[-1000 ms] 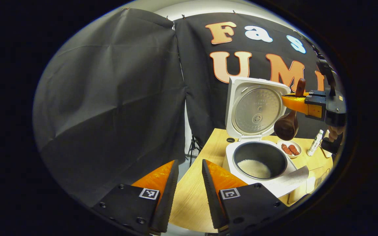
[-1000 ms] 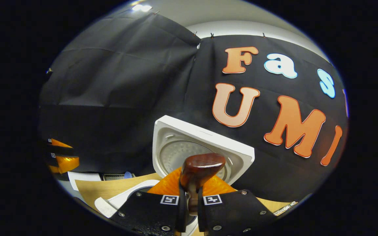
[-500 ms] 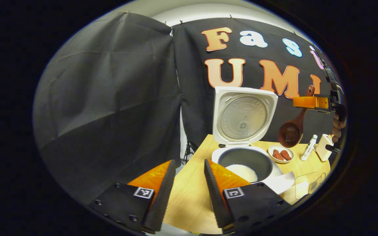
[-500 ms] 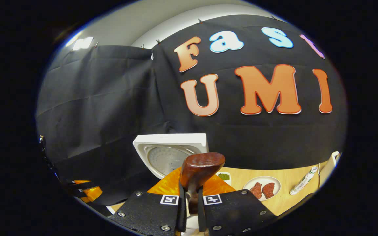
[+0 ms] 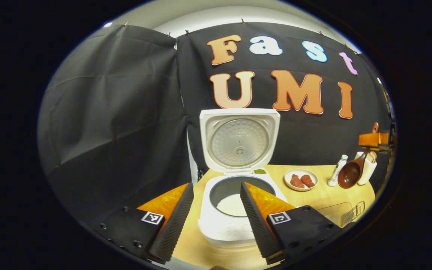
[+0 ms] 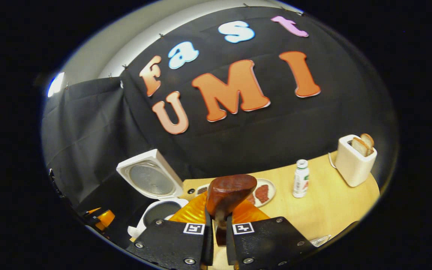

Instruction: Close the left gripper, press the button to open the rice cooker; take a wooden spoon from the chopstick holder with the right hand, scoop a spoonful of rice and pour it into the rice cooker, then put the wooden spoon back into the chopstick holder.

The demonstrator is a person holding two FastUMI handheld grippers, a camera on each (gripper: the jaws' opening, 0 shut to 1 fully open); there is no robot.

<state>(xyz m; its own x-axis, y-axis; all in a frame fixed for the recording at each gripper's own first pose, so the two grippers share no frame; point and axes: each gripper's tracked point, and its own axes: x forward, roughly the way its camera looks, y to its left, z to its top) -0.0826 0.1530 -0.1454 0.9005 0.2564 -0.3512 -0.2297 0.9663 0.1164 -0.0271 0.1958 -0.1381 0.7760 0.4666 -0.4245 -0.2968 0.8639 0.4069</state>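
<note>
The white rice cooker (image 5: 216,232) stands open on the wooden table, lid (image 5: 239,139) upright, with white rice (image 5: 233,205) in its dark pot. My left gripper (image 5: 216,221) hovers open in front of it with nothing between its fingers. At the far right, my right gripper (image 5: 368,140) is shut on the handle of the wooden spoon (image 5: 350,174), whose bowl hangs down beside the bottle. In the right gripper view the spoon's handle end (image 6: 231,190) sticks up between the shut fingers of the right gripper (image 6: 219,228). The cooker (image 6: 152,180) lies to the left there.
A plate with two pieces of meat (image 5: 300,180), a small white bottle (image 5: 336,170) and a cream toaster holding bread (image 6: 354,162) stand along the back right of the table (image 6: 328,210). A clear container (image 5: 345,212) sits near the front right edge. The left gripper (image 6: 101,219) shows at far left.
The right gripper has carried the spoon rightward, away from the cooker to beside the bottle and toaster. The left gripper view has swung to face the cooker; its fingers stay open.
</note>
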